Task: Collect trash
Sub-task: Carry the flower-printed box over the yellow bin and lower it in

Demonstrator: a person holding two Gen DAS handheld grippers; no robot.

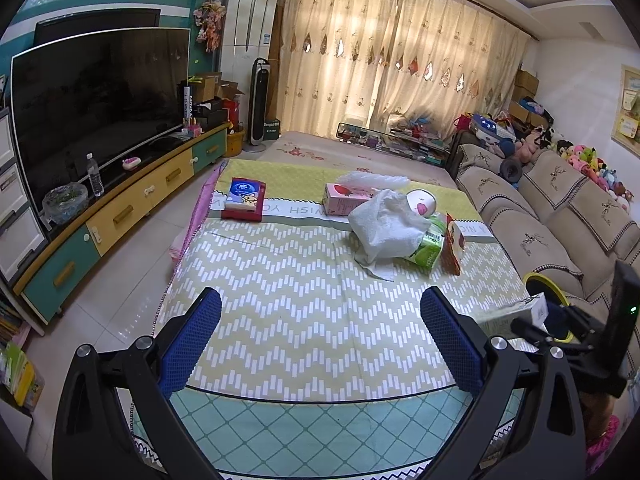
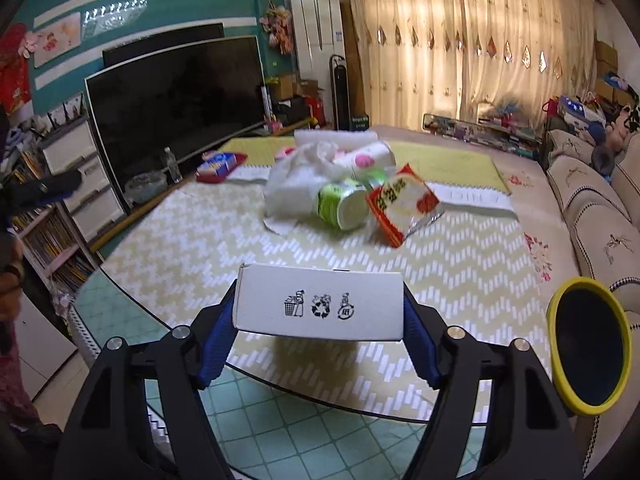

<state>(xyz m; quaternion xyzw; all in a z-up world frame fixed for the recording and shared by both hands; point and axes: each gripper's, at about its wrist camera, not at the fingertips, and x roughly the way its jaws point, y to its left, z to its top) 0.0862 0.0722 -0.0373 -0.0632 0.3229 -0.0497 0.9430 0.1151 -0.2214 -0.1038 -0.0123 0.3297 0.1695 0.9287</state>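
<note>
My right gripper is shut on a white cardboard box with printed recycling icons, held a little above the patterned mat with its shadow below. The same box shows at the right edge of the left wrist view. My left gripper stands open over the mat with nothing between its fingers. Further back lies a trash pile: crumpled white tissue, a tipped green cup and a red snack packet. A yellow-rimmed black bin stands at the right beside the sofa.
A pink carton and a red-and-blue tissue box lie at the mat's far end. A TV on a low cabinet lines the left. The beige sofa runs along the right. A person's sleeve shows at the left edge.
</note>
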